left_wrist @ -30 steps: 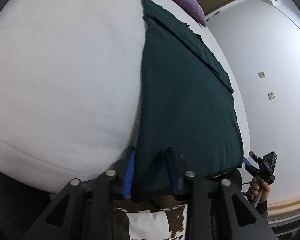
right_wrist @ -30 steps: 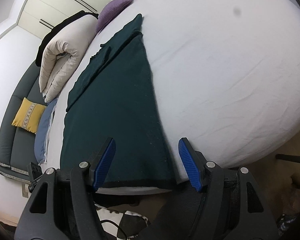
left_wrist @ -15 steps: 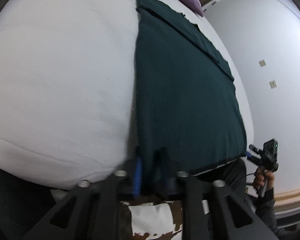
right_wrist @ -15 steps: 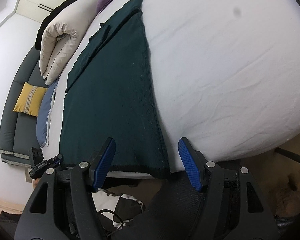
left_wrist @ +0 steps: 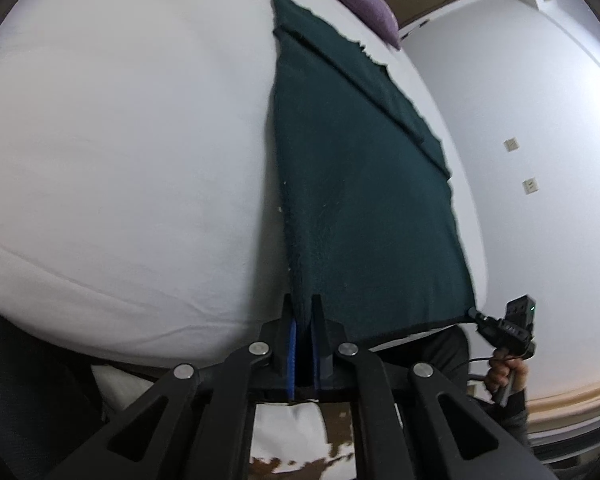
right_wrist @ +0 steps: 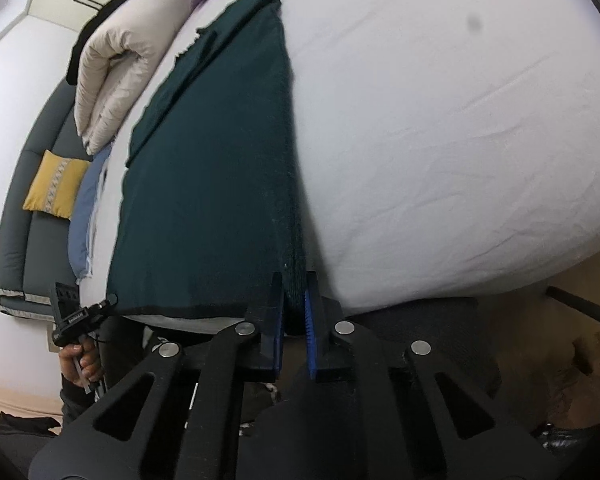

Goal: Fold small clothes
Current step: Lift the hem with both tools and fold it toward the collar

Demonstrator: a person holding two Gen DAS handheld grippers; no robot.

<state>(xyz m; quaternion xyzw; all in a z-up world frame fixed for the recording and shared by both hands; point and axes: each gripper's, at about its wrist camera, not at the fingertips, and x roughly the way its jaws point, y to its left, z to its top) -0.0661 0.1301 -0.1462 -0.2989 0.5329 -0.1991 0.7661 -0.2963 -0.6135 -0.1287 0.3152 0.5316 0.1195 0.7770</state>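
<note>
Holding the dark green cloth (left_wrist: 360, 184) by both near corners: left tongs (left_wrist: 304, 320) pinched tight on one, right tongs (right_wrist: 294, 300) pinched tight on the other. Lying flat on the white bed (left_wrist: 120, 140), middle of each frame. Could slip out or bunch up if pulled too fast or unevenly. No boxes or baskets anywhere to see.
</note>
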